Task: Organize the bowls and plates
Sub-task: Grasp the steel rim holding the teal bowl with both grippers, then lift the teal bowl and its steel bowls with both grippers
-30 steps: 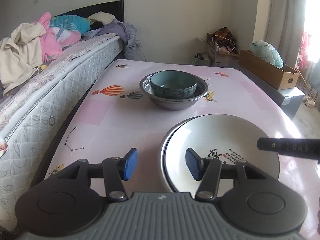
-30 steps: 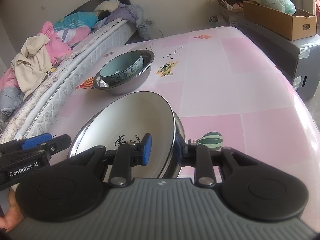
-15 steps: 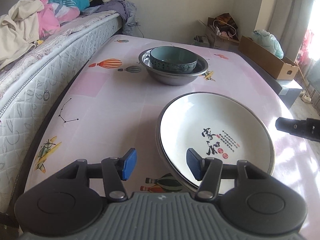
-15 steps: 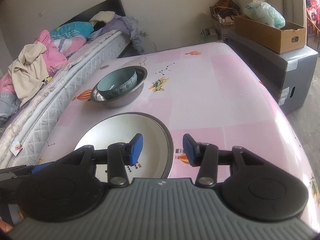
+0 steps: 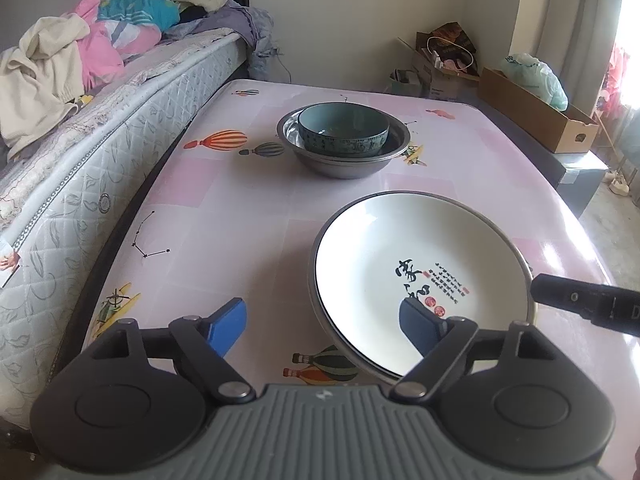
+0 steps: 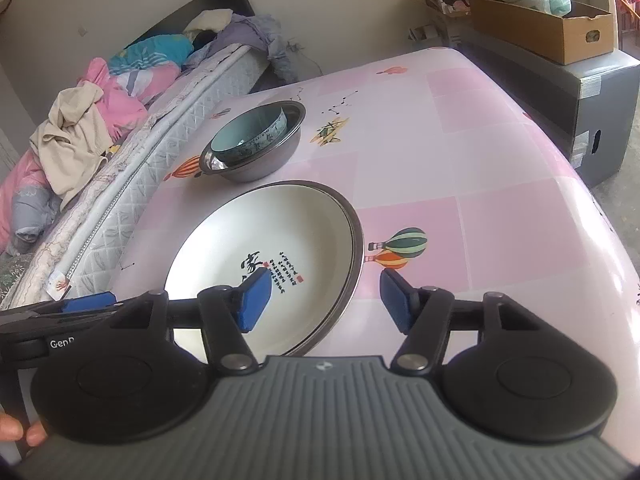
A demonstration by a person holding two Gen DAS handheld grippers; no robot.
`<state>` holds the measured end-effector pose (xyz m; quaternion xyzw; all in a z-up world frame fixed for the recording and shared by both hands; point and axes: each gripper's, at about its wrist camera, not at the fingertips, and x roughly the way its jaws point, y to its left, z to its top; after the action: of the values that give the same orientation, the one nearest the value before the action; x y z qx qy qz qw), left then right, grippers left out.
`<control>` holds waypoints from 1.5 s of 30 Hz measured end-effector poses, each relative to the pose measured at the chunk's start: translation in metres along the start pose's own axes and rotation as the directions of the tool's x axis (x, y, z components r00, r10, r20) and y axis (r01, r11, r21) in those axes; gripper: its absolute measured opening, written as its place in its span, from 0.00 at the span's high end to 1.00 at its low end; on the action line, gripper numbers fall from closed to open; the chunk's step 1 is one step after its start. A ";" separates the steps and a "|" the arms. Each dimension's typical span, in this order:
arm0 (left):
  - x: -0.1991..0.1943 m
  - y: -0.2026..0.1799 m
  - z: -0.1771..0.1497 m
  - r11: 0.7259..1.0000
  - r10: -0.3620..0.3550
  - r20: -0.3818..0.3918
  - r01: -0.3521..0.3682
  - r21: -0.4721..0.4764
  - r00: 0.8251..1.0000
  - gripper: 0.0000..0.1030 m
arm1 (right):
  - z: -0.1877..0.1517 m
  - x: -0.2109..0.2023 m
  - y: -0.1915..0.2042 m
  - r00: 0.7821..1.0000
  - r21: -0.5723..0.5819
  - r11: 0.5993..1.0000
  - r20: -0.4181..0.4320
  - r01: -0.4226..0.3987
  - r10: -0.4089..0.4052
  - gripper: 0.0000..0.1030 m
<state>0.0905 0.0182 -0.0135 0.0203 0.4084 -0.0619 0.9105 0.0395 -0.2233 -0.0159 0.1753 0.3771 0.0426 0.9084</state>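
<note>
while both claws hang over the near end of the pink table (image 5: pixel 224 208), the white plate (image 5: pixel 416 280) lies flat there, nested in a metal plate whose dark rim shows all round it, toward the table's near right corner in the left wrist view. the left gripper (image 5: pixel 324 326) has its jaws opening; the plate's near left rim sits between the blue pads, but neither pad presses on it, so it holds nothing. the right gripper (image 6: pixel 326 298) is opening too, its blue pads standing either side of the plate's right rim without touching it, and it grips nothing. farther back, near the middle of the table and closer to the edge along the mattress (image 5: pixel 80 168), a teal bowl (image 5: pixel 344 130) sits inside a wider metal bowl (image 5: pixel 344 160), well apart from the plate. a cardboard box (image 6: pixel 540 28) rests on a grey unit beyond the table's far right side.
</note>
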 end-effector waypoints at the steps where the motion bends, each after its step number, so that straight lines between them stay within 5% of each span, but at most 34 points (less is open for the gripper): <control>1: -0.001 0.000 0.001 1.000 0.002 0.002 -0.002 0.000 1.000 0.16 | 0.000 -0.001 0.000 1.000 0.001 1.000 0.001 -0.003 0.003 0.39; 18: -0.003 0.000 0.011 1.000 0.004 0.019 -0.004 0.005 1.000 0.15 | 0.015 0.001 0.003 0.999 -0.005 0.999 -0.003 -0.053 0.053 0.35; 30: 0.044 0.040 0.071 0.998 0.007 0.106 0.000 -0.064 0.994 0.16 | 0.097 0.035 0.019 0.988 -0.055 0.987 0.015 -0.153 0.154 0.35; 35: 0.078 0.053 0.104 0.996 -0.002 0.106 0.012 -0.091 0.994 0.46 | 0.142 0.078 0.009 0.993 -0.058 0.991 0.007 -0.121 0.122 0.36; 45: 0.146 0.065 0.145 0.978 -0.077 0.006 0.077 -0.196 0.997 0.75 | 0.192 0.174 -0.006 0.992 -0.039 0.993 -0.071 -0.110 0.107 0.62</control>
<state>0.3028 0.0557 -0.0263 -0.0852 0.4138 -0.0566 0.9046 0.2978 -0.2473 -0.0089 0.1746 0.3972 0.1059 0.8947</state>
